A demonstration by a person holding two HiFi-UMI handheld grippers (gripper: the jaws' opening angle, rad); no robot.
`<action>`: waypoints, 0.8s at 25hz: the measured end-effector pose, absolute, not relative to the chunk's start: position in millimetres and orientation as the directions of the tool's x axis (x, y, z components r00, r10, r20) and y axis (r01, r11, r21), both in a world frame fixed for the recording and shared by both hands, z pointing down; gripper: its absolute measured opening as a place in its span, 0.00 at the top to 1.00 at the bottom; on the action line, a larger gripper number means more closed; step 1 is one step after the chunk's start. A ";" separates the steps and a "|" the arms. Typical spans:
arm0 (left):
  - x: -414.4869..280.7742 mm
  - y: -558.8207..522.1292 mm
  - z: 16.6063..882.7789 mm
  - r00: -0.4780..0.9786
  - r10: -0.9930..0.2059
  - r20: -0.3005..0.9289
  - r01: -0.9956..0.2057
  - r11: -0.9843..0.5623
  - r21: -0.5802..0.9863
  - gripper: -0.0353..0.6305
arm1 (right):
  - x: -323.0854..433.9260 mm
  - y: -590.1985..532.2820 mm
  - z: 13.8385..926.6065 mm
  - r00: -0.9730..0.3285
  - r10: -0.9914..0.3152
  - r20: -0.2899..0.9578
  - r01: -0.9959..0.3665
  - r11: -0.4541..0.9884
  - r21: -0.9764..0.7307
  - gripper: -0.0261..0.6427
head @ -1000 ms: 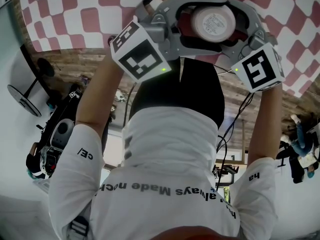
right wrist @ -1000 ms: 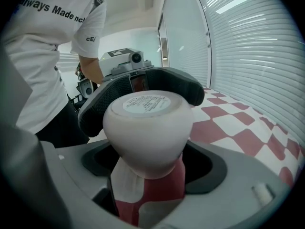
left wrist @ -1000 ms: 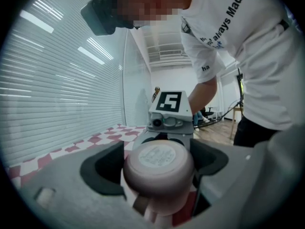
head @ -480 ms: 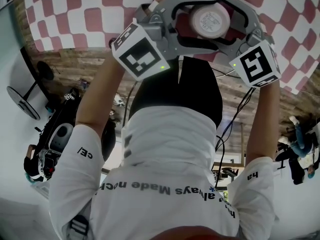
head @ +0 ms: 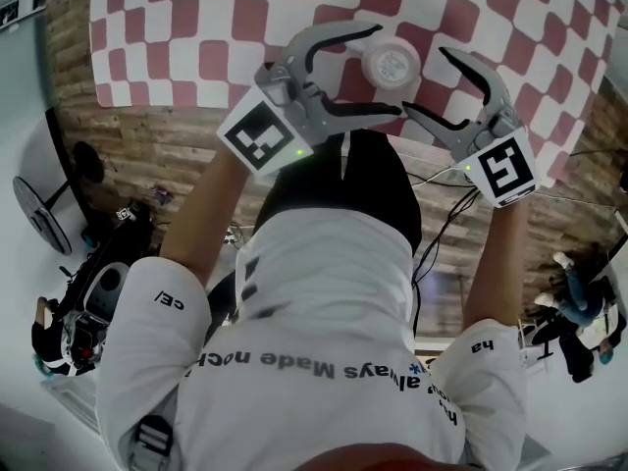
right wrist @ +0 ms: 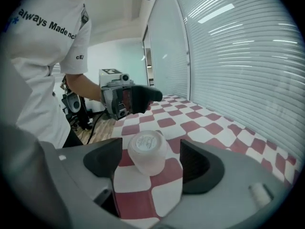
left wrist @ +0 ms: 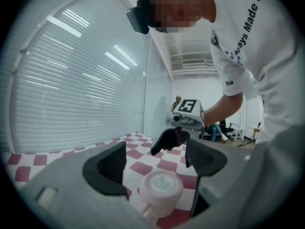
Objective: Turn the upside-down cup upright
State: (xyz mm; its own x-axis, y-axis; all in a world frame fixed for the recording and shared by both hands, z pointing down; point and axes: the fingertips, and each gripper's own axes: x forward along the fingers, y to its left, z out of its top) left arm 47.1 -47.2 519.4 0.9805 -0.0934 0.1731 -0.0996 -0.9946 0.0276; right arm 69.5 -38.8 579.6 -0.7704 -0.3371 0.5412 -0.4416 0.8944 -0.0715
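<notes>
Cup (head: pixel 391 64): stands base-up on the checked tablecloth (head: pixel 196 27), near the table's front edge, not yet turned. Left gripper (left wrist: pixel 155 160): jaws spread wide, nothing held, with the cup lower and ahead of them. Right gripper (head: pixel 425 80): jaws have just been closing but stand apart, clear of the cup. I judge that a pinch from this height could catch only the base, tipping the cup or skidding it off the table. Base label (right wrist: pixel 143 143): print unreadable. Shirt (head: pixel 334 292): I read "always Made".

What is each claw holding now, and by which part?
Nothing is held. The left claw and right claw are both open; the right one's jaws have just been closing on nothing. The upside-down cup stands free on the checkered tablecloth.
</notes>
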 end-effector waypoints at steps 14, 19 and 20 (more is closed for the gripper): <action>12.9 -56.2 363.3 0.926 -0.376 -0.033 -0.360 -0.907 0.217 0.61 | 77.9 -42.3 404.1 -0.626 -0.689 0.365 -0.749 0.661 -0.037 0.68; 1.5 -50.6 323.6 0.875 -0.485 -0.014 -0.468 -0.851 0.238 0.63 | 88.4 -33.7 355.1 -0.538 -0.761 0.363 -0.826 0.562 -0.045 0.71; -0.7 -48.9 318.0 0.868 -0.496 -0.005 -0.482 -0.846 0.229 0.64 | 89.3 -33.7 344.1 -0.521 -0.780 0.346 -0.840 0.541 -0.044 0.72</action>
State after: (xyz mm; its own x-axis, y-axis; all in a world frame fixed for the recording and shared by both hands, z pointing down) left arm -0.7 -48.9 318.0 0.8683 -0.4960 -0.0045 -0.4819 -0.8457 0.2292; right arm 89.3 -33.7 344.1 -0.5212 -0.7801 0.3461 -0.8396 0.5415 -0.0438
